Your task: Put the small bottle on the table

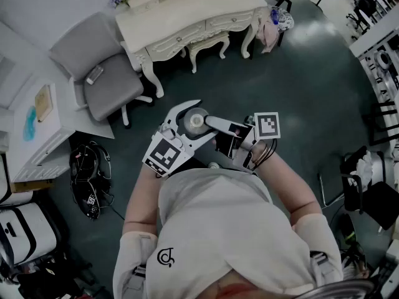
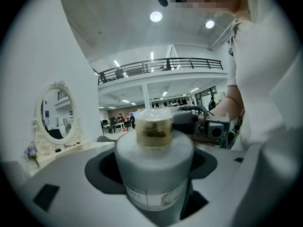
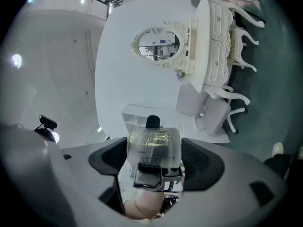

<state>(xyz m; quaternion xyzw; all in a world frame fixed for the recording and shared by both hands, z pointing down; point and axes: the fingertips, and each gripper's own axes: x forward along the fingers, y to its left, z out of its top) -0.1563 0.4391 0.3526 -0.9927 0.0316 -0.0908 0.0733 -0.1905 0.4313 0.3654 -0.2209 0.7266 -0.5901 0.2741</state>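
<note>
Small bottle [image 2: 154, 174]: gripped by your left claw [image 1: 194, 121]. Right claw [image 3: 154, 162] gapes around its cap [image 3: 154, 143]. Risk: a fumbled handover drops it.

Left claw [image 1: 201, 121] holds small bottle [image 1: 194, 122]; right claw [image 1: 213, 126] at bottle.

No word or number can be read. The bottle [image 2: 154, 160] carries a white label [image 2: 151, 196], its print too blurred to make out. The shirt [image 1: 218, 229] bears a small dark emblem [image 1: 165, 257], a curled C-like shape without legible letters.
</note>
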